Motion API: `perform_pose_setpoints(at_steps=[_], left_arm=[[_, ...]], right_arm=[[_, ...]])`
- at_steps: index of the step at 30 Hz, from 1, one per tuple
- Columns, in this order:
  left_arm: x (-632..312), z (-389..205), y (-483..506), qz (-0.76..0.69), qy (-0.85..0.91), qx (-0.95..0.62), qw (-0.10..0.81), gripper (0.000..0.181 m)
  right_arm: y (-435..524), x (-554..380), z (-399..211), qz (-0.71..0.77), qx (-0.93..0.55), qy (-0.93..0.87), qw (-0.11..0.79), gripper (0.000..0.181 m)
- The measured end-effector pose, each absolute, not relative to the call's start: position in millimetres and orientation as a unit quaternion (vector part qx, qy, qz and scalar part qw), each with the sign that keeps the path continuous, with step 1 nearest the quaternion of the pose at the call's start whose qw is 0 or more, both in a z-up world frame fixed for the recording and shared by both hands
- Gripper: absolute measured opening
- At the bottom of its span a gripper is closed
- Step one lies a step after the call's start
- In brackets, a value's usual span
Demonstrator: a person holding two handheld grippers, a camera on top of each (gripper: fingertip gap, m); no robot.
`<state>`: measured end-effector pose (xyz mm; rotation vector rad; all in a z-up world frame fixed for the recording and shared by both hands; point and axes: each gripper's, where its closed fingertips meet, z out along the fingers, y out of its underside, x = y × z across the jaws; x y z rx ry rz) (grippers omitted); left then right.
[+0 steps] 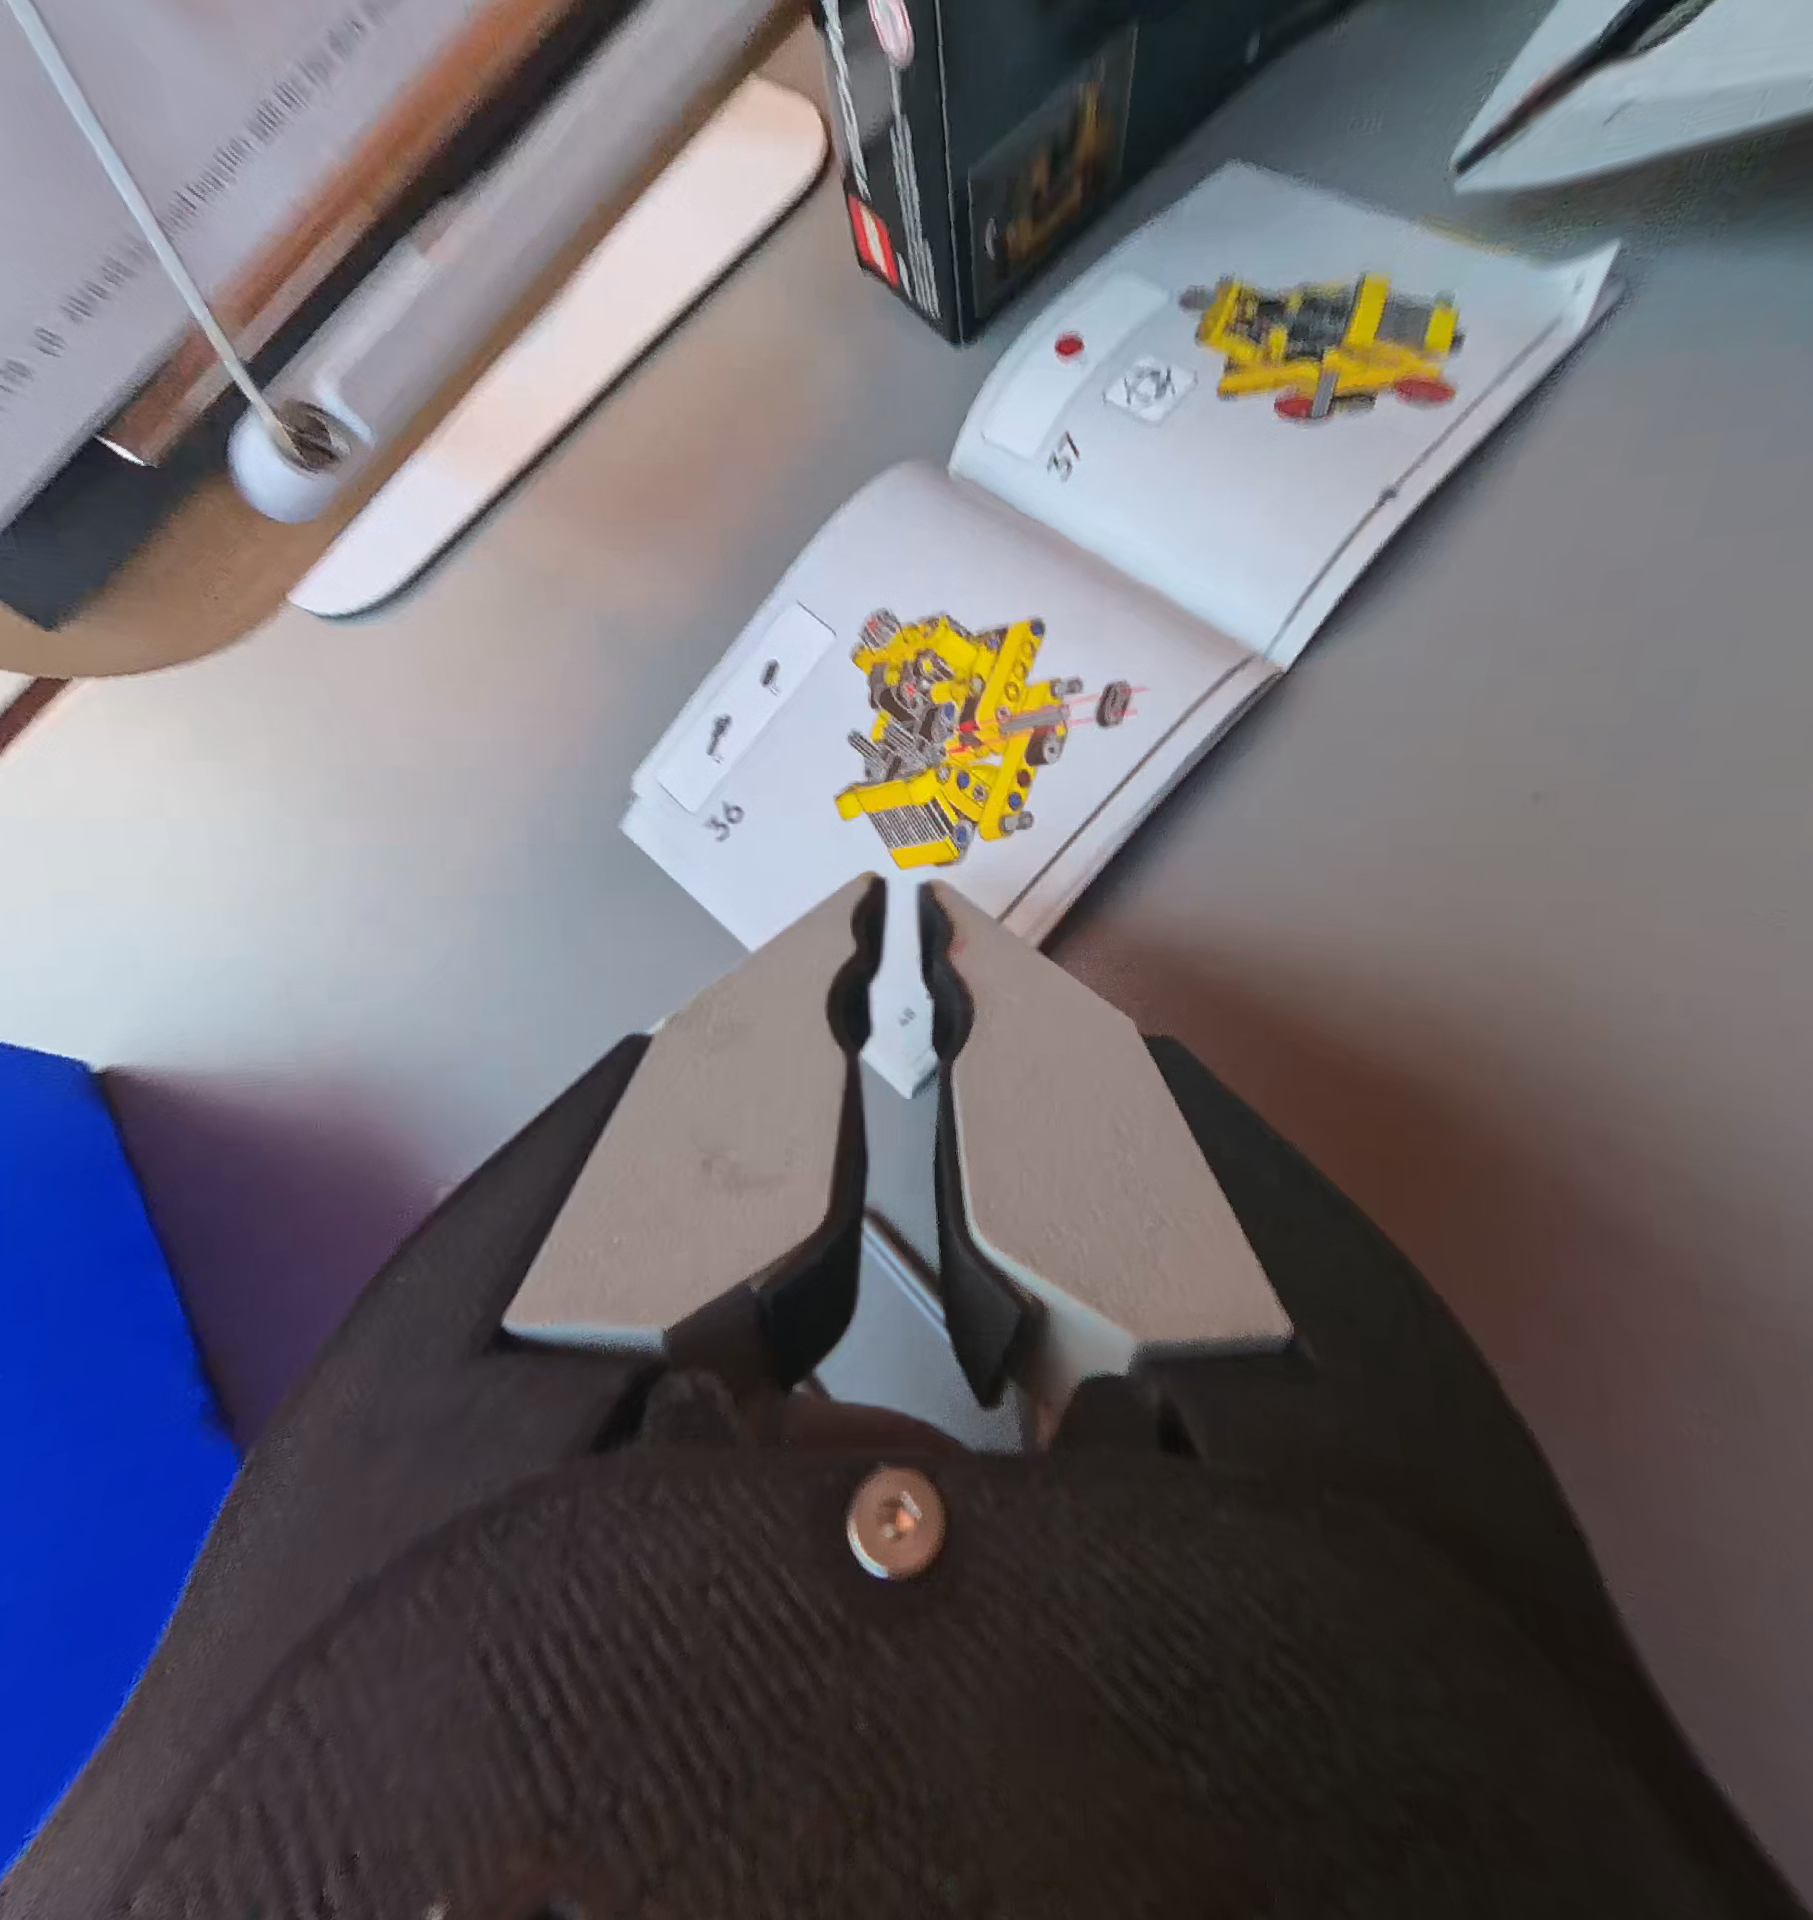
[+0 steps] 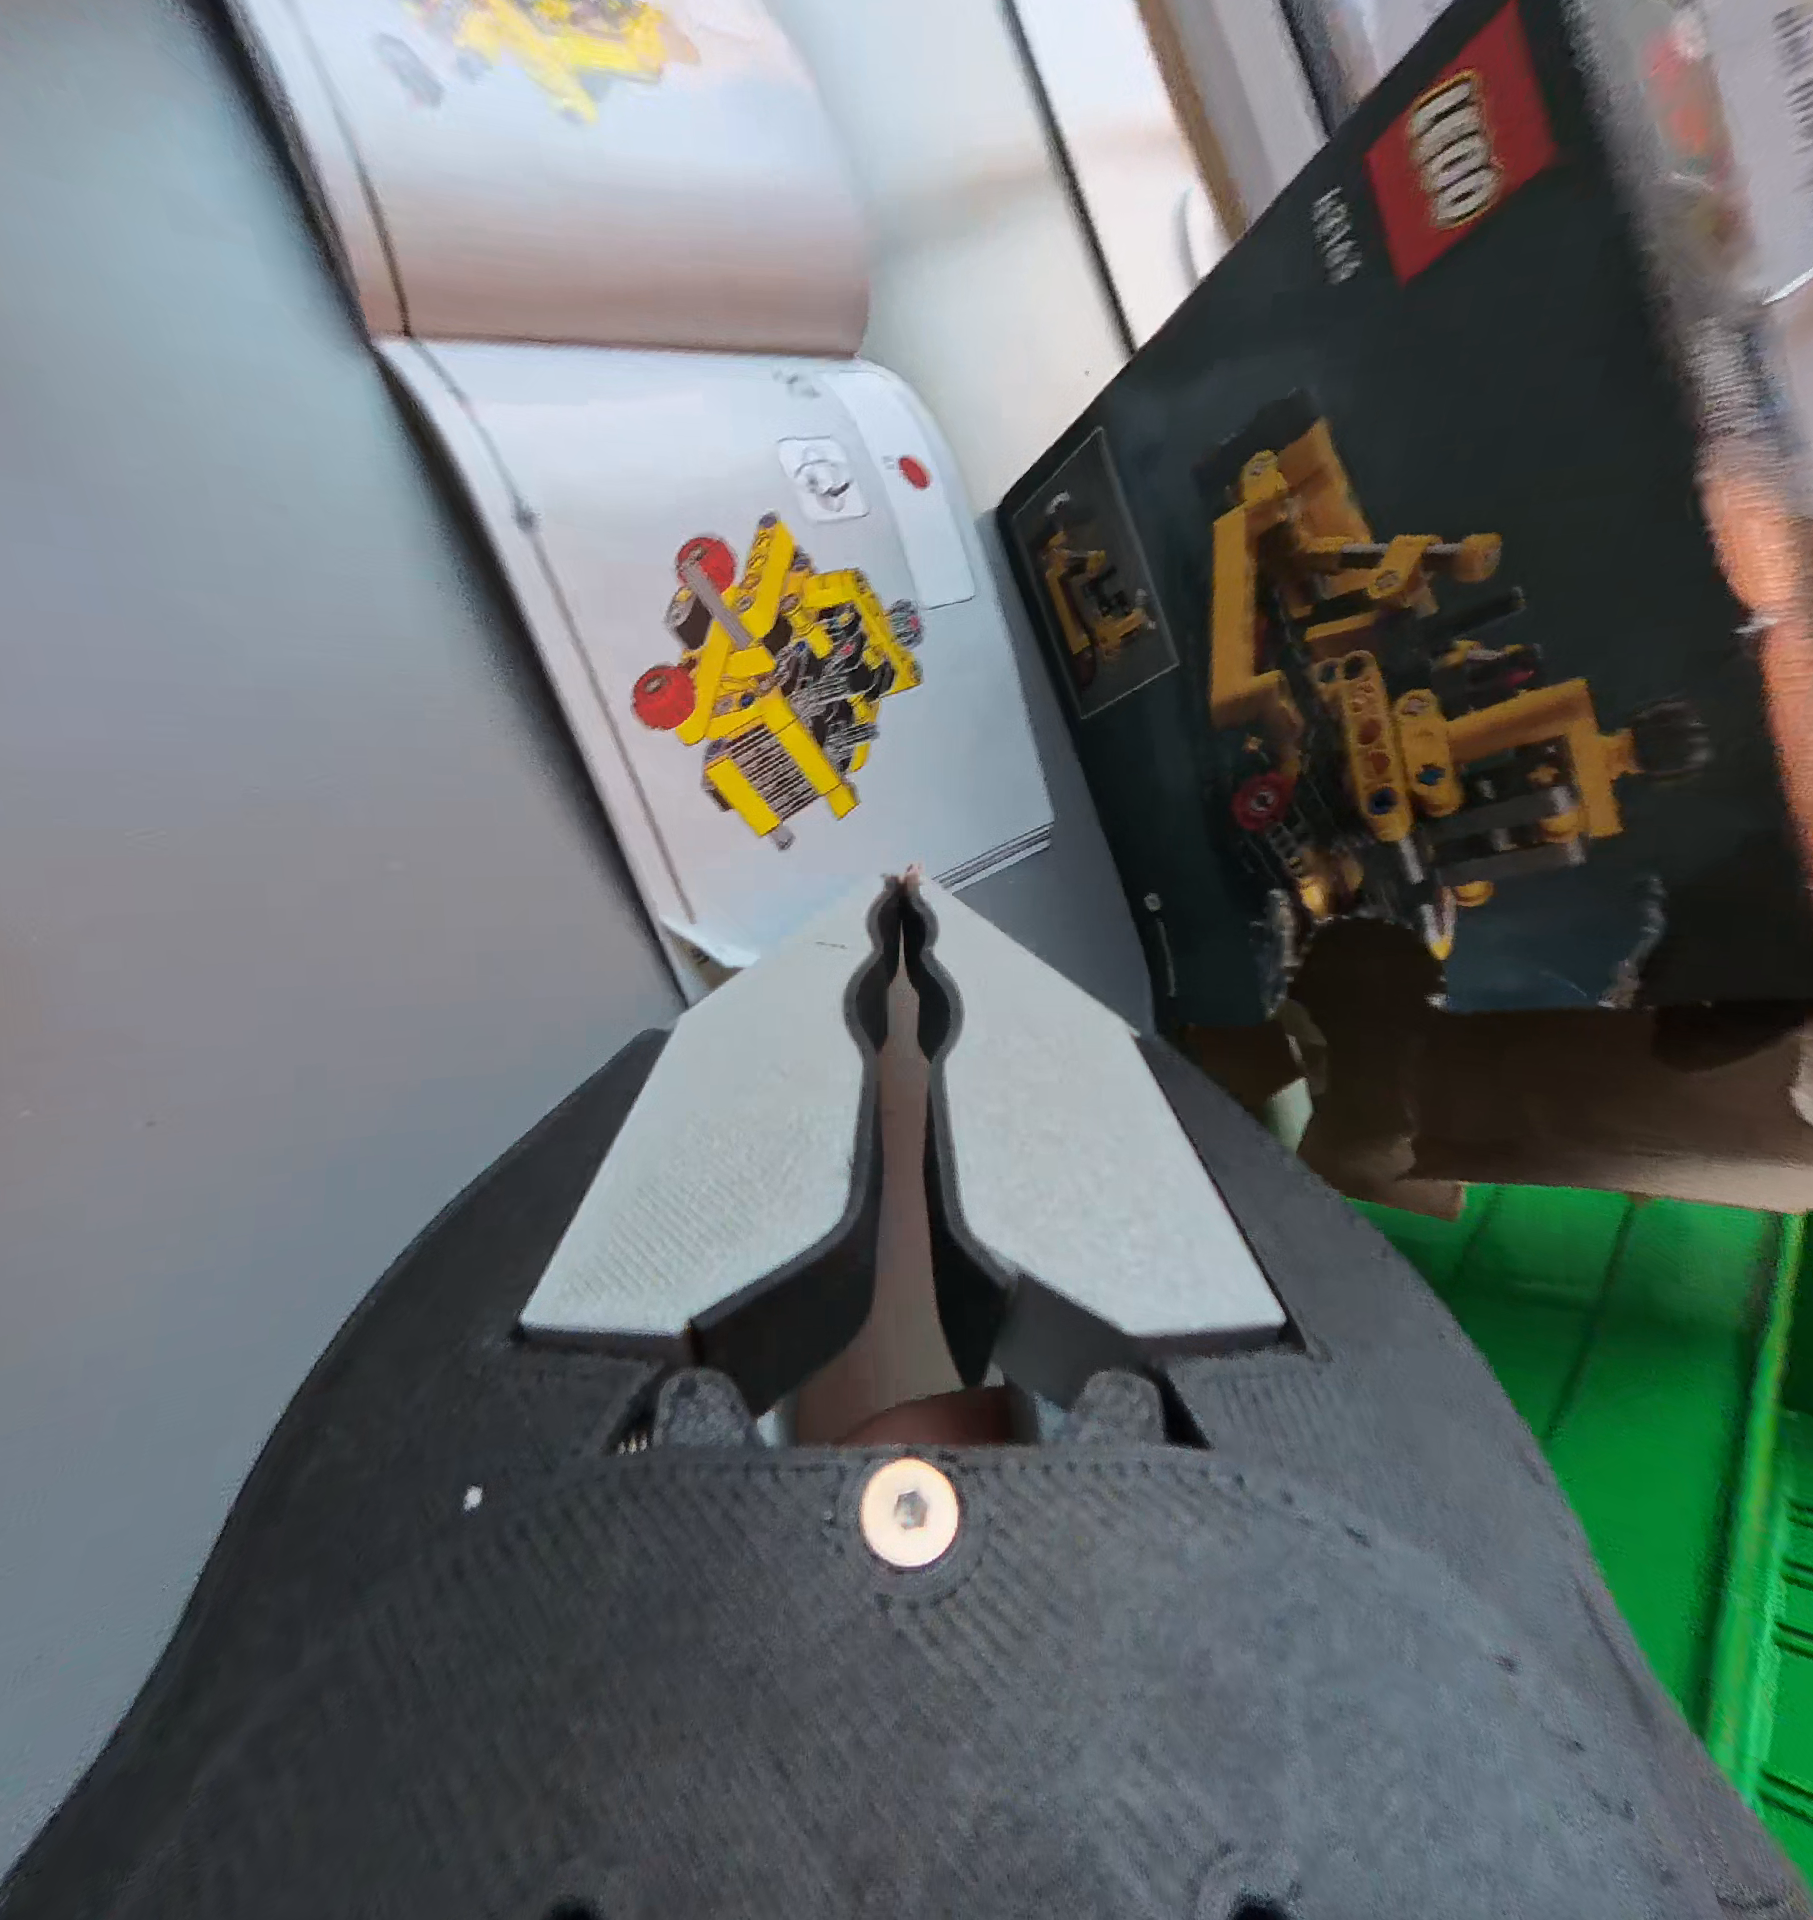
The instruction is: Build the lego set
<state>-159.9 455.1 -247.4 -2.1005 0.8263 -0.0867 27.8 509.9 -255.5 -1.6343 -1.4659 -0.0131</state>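
Note:
No loose Lego pieces show in either view. An open instruction booklet with pictures of a yellow model lies on the grey table. My left gripper hovers over the booklet's near corner, jaws a narrow gap apart and empty. The black Lego box stands behind the booklet. In the right wrist view my right gripper is shut, tips touching, with nothing clearly held. It points at the booklet's near edge, and the box is tilted just to its right.
A white monitor-stand base and a wooden shelf are at the back left, and a blue object is at the near left. A white object lies at the far right. A green crate sits below the box.

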Motion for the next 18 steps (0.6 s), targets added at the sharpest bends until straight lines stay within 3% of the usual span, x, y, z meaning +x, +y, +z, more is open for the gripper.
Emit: perform_pose_setpoints(at_steps=[1, 9, 18], left_arm=[[-162, -239, 455, -0.038, 0.323, -0.834, 0.445, 0.007], [-179, -189, 438, -0.081, 0.259, -0.784, 0.558, 0.008], [-173, -188, 419, -0.12, 0.273, -0.775, 0.557, 0.013]], right_arm=[[510, 25, -246, 0.006, -0.661, -0.582, 0.474, 0.0], [506, 14, -181, 0.117, -0.639, -0.465, 0.601, 0.0], [492, -13, -200, 0.203, -0.63, -0.479, 0.576, 0.0]])
